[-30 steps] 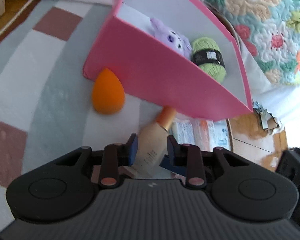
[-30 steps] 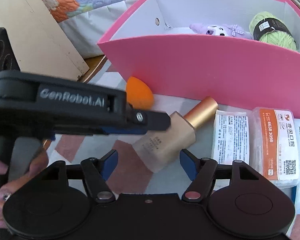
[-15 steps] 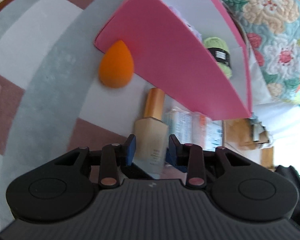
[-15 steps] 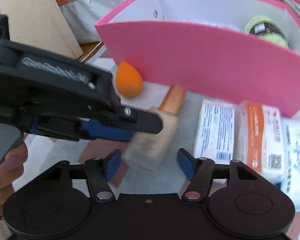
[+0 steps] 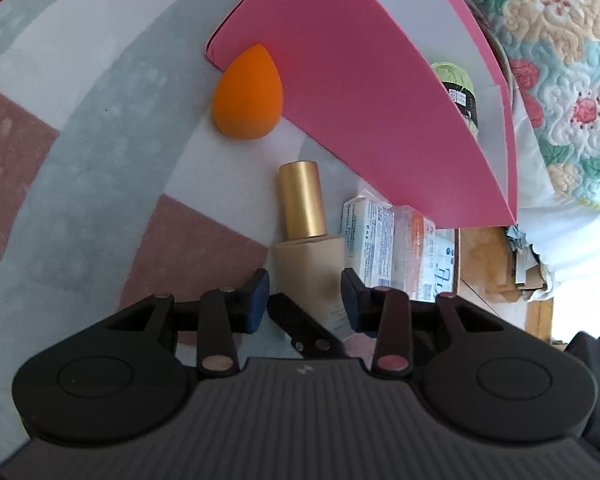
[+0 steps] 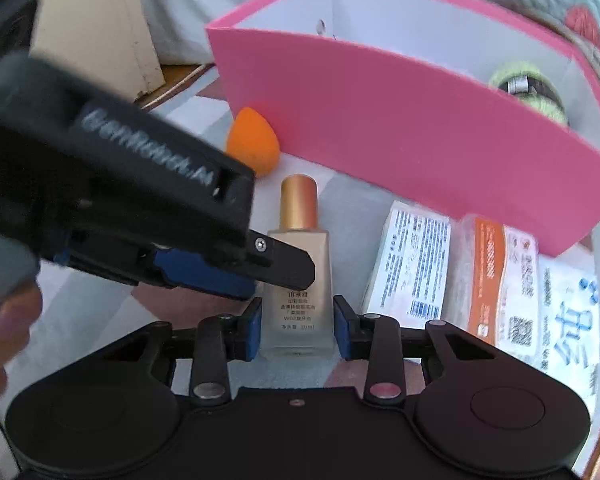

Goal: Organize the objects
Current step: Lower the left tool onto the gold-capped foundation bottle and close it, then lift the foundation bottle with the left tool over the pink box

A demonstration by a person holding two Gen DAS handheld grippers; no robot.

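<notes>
One frosted bottle (image 6: 296, 280) — gold cylindrical cap, teardrop orange sponge (image 5: 248, 94)

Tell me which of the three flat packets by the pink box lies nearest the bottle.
The white packet with blue print and a barcode, right beside the bottle. The orange-striped packet and the blue-lettered packet lie farther right.

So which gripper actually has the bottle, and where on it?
The right gripper clamps the foundation bottle by its lower glass body. The left gripper is opening around it, pads clear.
</notes>
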